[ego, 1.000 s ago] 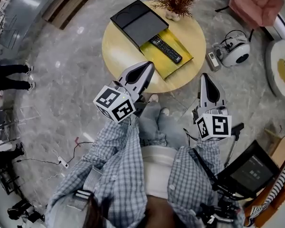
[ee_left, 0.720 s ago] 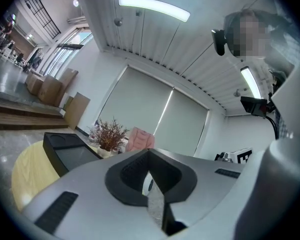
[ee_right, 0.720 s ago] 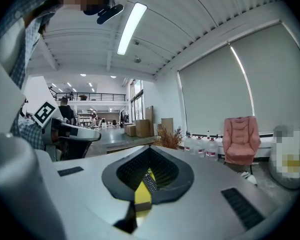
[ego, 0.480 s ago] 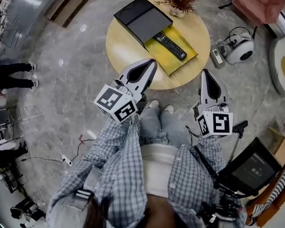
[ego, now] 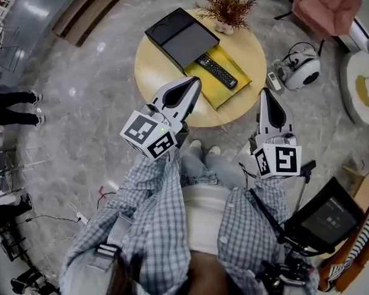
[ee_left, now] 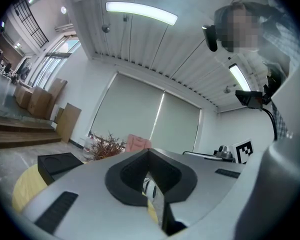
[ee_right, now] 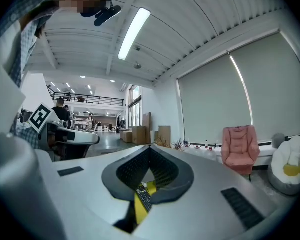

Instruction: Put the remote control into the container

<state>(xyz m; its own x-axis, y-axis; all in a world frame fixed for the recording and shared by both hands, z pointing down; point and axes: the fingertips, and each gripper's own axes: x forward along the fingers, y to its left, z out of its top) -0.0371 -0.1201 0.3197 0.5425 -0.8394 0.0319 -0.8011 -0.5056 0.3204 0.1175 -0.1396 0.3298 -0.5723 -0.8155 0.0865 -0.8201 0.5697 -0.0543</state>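
Remote control (ego: 216, 70) on yellow mat (ego: 220, 96)

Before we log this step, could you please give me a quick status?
Left gripper shut, empty. Right gripper shut, empty. Remote control on yellow mat, beside black container. Nothing in the way.

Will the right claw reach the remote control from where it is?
Probably yes. The remote control lies uncovered on the yellow mat on the round table, nothing blocking it. The right claw is shut and short of the table, so it must move forward and open.
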